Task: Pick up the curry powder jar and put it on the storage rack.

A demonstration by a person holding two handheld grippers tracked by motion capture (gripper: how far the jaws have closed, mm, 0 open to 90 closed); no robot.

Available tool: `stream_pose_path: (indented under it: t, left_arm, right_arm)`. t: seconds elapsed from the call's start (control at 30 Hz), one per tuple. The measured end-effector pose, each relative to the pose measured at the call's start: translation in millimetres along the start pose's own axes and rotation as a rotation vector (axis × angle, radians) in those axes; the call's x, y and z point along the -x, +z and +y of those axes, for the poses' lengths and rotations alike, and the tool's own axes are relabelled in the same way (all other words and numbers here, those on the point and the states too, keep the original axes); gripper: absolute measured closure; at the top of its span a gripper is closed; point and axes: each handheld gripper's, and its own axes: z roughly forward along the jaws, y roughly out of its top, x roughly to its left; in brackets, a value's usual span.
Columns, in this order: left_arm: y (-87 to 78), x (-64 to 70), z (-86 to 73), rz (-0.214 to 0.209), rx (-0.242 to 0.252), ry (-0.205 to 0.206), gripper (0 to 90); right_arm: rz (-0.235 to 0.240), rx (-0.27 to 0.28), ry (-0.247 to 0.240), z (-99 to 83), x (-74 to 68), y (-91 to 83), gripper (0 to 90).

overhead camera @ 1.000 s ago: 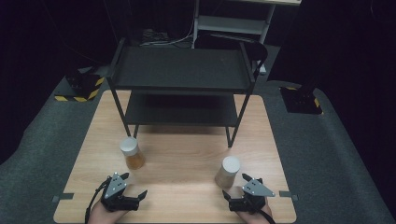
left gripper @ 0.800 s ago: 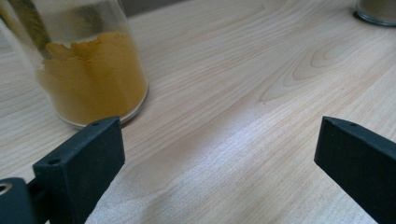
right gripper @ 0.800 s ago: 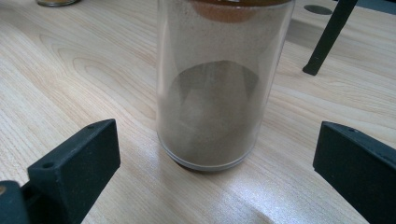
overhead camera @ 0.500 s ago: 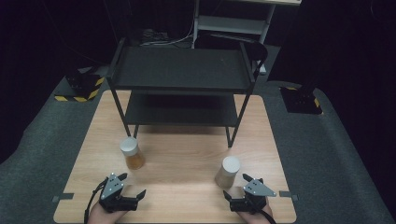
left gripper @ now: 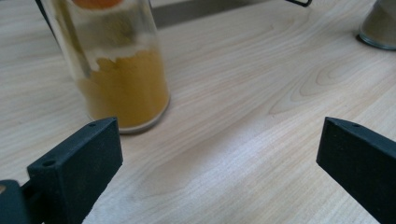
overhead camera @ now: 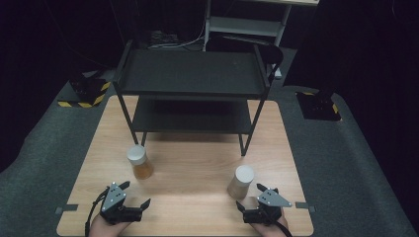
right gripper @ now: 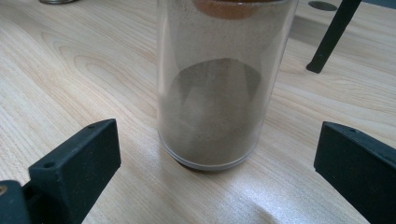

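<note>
Two clear jars stand upright on the desk (overhead camera: 197, 163), well apart from each other. The orange-powder jar (overhead camera: 140, 162), capped in white, is somewhat under half full of yellow-orange powder, with a dusting of it clinging to the glass above the fill line; it stands toward the left, in front of the shelf rack's left front leg. The grey-powder jar (overhead camera: 240, 181), also with a pale cap, holds grey-brown powder heaped unevenly against one side, and a fine film coats the wall above it; it stands toward the right, near the front edge.

The left gripper (overhead camera: 129, 202) rests low at the near left edge, its fingers (left gripper: 77, 163) spread wide and empty, the orange-powder jar just ahead and off to one side of the gap. The right gripper (overhead camera: 253, 201) sits at the near right edge, fingers (right gripper: 77, 161) likewise spread wide, with the grey-powder jar just ahead, centred between them but untouched.

The desk is pale wood-grain board. A black two-tier shelf rack (overhead camera: 192, 74) stands on its far half. Grey carpet (overhead camera: 346, 163) surrounds the desk; the room beyond is dark.
</note>
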Motion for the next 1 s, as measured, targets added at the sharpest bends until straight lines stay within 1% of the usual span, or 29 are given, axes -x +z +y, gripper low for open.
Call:
stream_pose_path:
  t: [0.13, 0.17, 0.2, 0.23, 0.3, 0.37, 0.47, 0.5, 0.53, 0.57, 0.6, 0.7, 0.8, 0.9, 0.97, 1.0]
  left_arm:
    - [-4.0, 0.6, 0.6, 0.008, 0.015, -0.001, 0.2]
    - [-5.3, -0.2, 1.2, 0.004, 0.019, -0.006, 0.2]
    - [-6.6, -1.2, 1.6, -0.002, 0.026, -0.019, 0.2]
    - [-8.6, -1.0, 1.8, -0.002, 0.04, -0.024, 0.2]
    - [-11.4, 1.7, 3.4, 0.011, 0.053, -0.008, 0.3]
    - [-14.0, 2.7, 5.0, 0.013, 0.069, -0.002, 0.2]
    - [-15.5, 4.0, 11.4, 0.021, 0.072, 0.014, 0.2]
    - [-15.3, 4.1, 12.2, 0.021, 0.075, 0.011, 0.2]
    - [-15.5, 3.7, 14.3, 0.025, 0.078, 0.016, 0.4]
    - [-15.8, 4.3, 15.7, 0.037, 0.088, 0.015, 0.4]
    - [-15.8, 3.7, 17.2, 0.039, 0.092, 0.01, 0.2]
    - [-14.6, 2.0, 23.2, 0.045, 0.09, 0.022, 0.2]
    - [-13.6, 1.5, 28.0, 0.056, 0.086, 0.034, 0.4]
    - [-12.7, -0.8, 32.4, 0.066, 0.08, 0.035, 0.4]
    - [-11.8, -3.4, 34.3, 0.073, 0.08, 0.031, 0.4]
    - [-11.4, -4.6, 34.9, 0.072, 0.081, 0.023, 0.4]
  right_arm:
    - [0.006, -0.002, 0.004, 0.3, 1.5, 0.1, 0.0]
    - [0.007, -0.001, 0.006, 0.1, 1.9, 0.1, 0.0]
    - [0.01, -0.001, 0.008, 0.0, 2.6, 0.1, 0.0]
    - [0.014, -0.001, 0.009, 0.0, 3.4, 0.1, 0.1]
    - [0.014, -0.004, 0.01, 0.4, 3.7, 0.0, 0.1]
    - [0.016, -0.004, 0.009, 0.3, 4.0, -0.1, 0.1]
    - [0.016, -0.006, 0.008, 0.8, 3.8, 0.1, 0.1]
    - [0.016, -0.009, 0.005, 1.3, 3.7, 0.4, 0.1]
    - [0.016, -0.01, 0.006, 1.4, 3.7, 0.4, 0.1]
    - [0.016, -0.009, 0.008, 1.2, 3.8, 0.3, 0.1]
    - [0.014, -0.009, 0.014, 1.3, 4.0, 0.3, 0.1]
    - [0.004, -0.005, 0.017, 0.5, 3.3, -0.1, 0.2]
    - [0.0, 0.013, 0.04, -3.0, 4.9, -1.8, 0.1]
    - [0.0, 0.005, 0.03, -2.3, 6.0, -2.3, 0.2]
    - [0.002, 0.01, 0.031, -3.2, 6.6, -2.8, 0.1]
    - [0.003, 0.009, 0.029, -3.1, 6.6, -2.9, 0.1]
